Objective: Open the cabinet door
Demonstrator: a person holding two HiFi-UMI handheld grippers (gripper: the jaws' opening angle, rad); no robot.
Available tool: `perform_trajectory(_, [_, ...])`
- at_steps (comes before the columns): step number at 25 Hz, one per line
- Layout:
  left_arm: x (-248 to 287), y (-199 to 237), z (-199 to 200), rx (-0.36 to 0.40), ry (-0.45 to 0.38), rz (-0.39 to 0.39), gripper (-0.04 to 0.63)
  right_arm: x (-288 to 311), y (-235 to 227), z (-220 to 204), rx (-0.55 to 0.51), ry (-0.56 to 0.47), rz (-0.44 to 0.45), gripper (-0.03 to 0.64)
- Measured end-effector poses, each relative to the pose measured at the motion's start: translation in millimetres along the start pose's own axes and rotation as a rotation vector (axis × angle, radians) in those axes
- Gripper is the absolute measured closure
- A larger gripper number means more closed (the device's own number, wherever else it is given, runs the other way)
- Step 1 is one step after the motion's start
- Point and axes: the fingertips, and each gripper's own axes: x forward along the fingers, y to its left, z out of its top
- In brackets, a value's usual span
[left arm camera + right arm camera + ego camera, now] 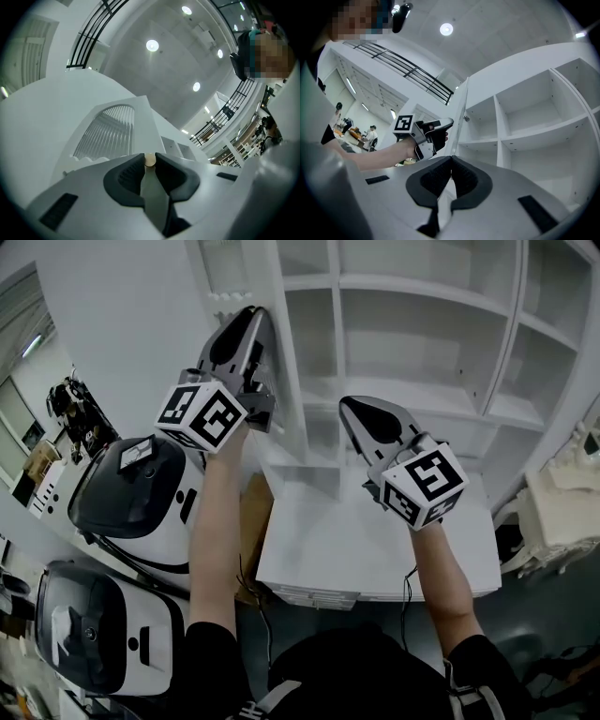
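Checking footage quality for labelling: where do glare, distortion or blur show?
Head view: even light, sharp, cabinet shelves bowed. Left gripper view: ceiling lights glare, corners vignetted, door knob crisp. Right gripper view: strong fisheye, one bright ceiling lamp, no motion blur.

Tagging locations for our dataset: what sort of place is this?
Probably a large indoor hall, maybe a showroom or lab: high ceiling with recessed lights, a balcony railing, and a white open-shelf cabinet.
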Motion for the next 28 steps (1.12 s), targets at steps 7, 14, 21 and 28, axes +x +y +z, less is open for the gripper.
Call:
perform_trajectory(7, [-28.4,9.2,19.0,-0.062,-0.033,-0.069,0.512,19.4,30.5,-1.3,-0.006,0.003,-0.022,0.598])
perform_trajectory(14, [-63.3,26.3,41.9,-0.178,-0.076,-0.136,0.511,42.8,62.1,-7.1,0.005,0.001,-0.024,0.598])
perform_trajectory(21, [-81.5,46.3,53.5,-0.208,-0.063,-0.115,0.503,62.1,79.9,-13.2,0.02,0.01,0.008,0.598])
perform_trajectory(28, [-103.9,59.3,66.8,-0.193,-0.088,-0.108,0.492,73.8,101.7,-14.9,0.022,0.009,0.023,0.598])
